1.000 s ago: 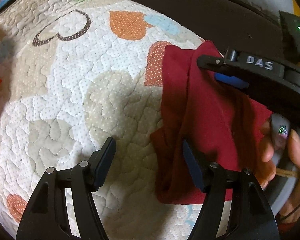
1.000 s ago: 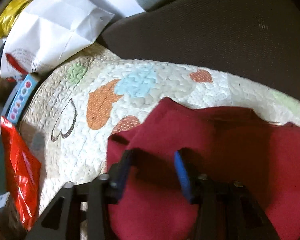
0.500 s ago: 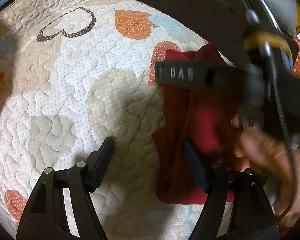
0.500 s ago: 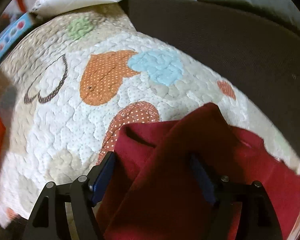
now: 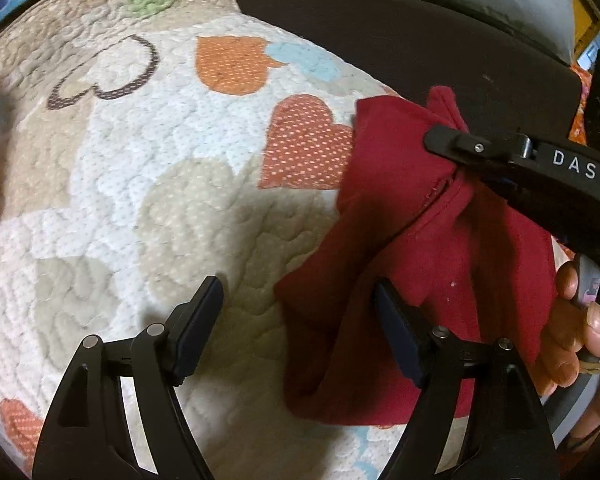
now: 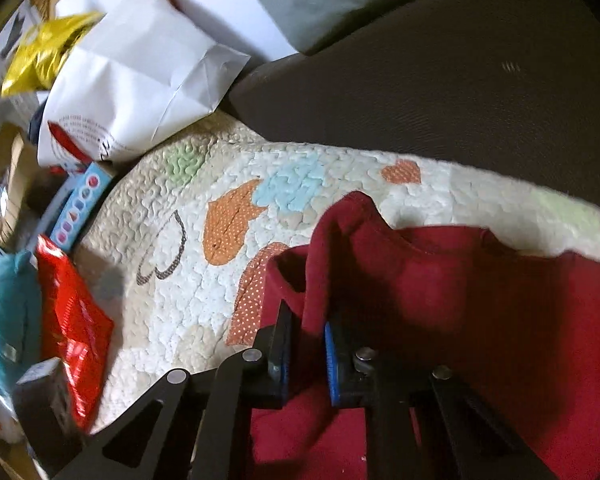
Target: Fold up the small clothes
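Note:
A dark red garment (image 5: 420,248) lies bunched on a quilted heart-print pad (image 5: 148,184). My left gripper (image 5: 300,320) is open, low over the pad, its right finger at the garment's left edge. My right gripper (image 6: 306,344) is shut on a raised fold of the red garment (image 6: 440,300) and lifts it. In the left wrist view the right gripper (image 5: 456,164) reaches in from the right and pinches the cloth's upper edge.
A dark brown cushion (image 6: 440,80) lies behind the pad. White paper bags (image 6: 140,80), a yellow packet (image 6: 40,56), a blue box (image 6: 80,204), a red packet (image 6: 72,320) and a teal item (image 6: 4,312) crowd the left side.
My right gripper has closed on a fold of the red garment and pulled it up and back. My left gripper stayed open and shifted little.

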The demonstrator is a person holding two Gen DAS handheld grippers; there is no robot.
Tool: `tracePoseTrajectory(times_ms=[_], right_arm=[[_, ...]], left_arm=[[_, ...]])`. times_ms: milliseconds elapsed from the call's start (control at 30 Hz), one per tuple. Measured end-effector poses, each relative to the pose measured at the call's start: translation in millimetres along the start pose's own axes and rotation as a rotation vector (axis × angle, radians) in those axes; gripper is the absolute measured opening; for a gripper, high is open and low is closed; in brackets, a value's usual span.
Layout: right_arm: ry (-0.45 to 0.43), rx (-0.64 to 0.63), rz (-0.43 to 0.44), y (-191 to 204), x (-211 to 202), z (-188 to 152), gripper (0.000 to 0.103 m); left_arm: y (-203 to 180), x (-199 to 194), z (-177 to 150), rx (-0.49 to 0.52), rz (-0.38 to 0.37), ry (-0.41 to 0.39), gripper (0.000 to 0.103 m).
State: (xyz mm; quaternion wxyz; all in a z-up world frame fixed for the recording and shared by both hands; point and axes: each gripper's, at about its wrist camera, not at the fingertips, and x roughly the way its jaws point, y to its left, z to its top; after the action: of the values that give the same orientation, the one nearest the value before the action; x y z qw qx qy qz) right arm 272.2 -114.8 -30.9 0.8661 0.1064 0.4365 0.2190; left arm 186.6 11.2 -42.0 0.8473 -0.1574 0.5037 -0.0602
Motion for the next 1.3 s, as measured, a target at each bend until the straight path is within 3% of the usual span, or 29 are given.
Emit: tracePoseTrajectory(times_ms=[67, 133, 167, 200, 367, 467, 533, 567, 600, 667, 700, 833, 1000, 1100, 1167, 1233, 1300], right_arm=[[0.004, 0.029, 0.026, -2, 1, -1, 0.017], [0.015, 0.041, 0.029, 0, -4, -1, 0.049], [0.013, 0.043, 0.023, 2, -6, -1, 0.071], [0.004, 0.042, 0.019, 6, -10, 0, 0.076], [0.081, -0.052, -0.080, 35, 10, 5, 0.076], [0.172, -0.115, -0.115, 51, 41, 3, 0.076], [0.251, -0.182, -0.198, 59, 67, -4, 0.076], [0.250, -0.216, -0.223, 61, 72, -5, 0.071], [0.210, -0.253, -0.245, 62, 71, -8, 0.049], [0.169, -0.253, -0.257, 55, 63, -8, 0.029], [0.153, -0.208, -0.193, 45, 54, -6, 0.020], [0.046, -0.072, -0.032, 7, 0, -3, 0.016], [-0.131, 0.052, 0.080, -47, -101, -4, 0.015], [-0.201, 0.079, 0.069, -90, -159, -11, 0.014], [-0.230, 0.108, 0.030, -124, -189, -21, 0.014], [-0.232, 0.171, -0.001, -163, -204, -35, 0.014], [-0.190, 0.212, -0.057, -196, -200, -54, 0.014]], left_arm=[[-2, 1, 1, 0.011, -0.011, -0.002, 0.075], [-5, 1, 1, 0.018, -0.013, 0.001, 0.066], [-4, 1, 0, 0.011, -0.012, 0.009, 0.066], [-2, 0, -1, 0.000, -0.011, 0.010, 0.066], [9, -5, -11, -0.089, -0.025, 0.015, 0.066], [15, -7, -14, -0.126, -0.042, 0.012, 0.066], [16, -5, -13, -0.131, -0.043, 0.013, 0.065], [16, -5, -12, -0.136, -0.044, 0.012, 0.065], [16, -6, -12, -0.141, -0.045, 0.013, 0.065], [16, -9, -13, -0.149, -0.051, 0.014, 0.065], [18, -11, -14, -0.150, -0.062, 0.014, 0.065], [2, -22, -3, -0.139, -0.179, 0.028, 0.065], [-67, -66, -12, 0.084, -0.342, -0.002, 0.065], [-98, -86, -23, 0.180, -0.416, -0.003, 0.065], [-113, -93, -29, 0.232, -0.418, -0.037, 0.065], [-125, -90, -34, 0.288, -0.393, -0.063, 0.065], [-140, -70, -43, 0.355, -0.302, -0.067, 0.065]])
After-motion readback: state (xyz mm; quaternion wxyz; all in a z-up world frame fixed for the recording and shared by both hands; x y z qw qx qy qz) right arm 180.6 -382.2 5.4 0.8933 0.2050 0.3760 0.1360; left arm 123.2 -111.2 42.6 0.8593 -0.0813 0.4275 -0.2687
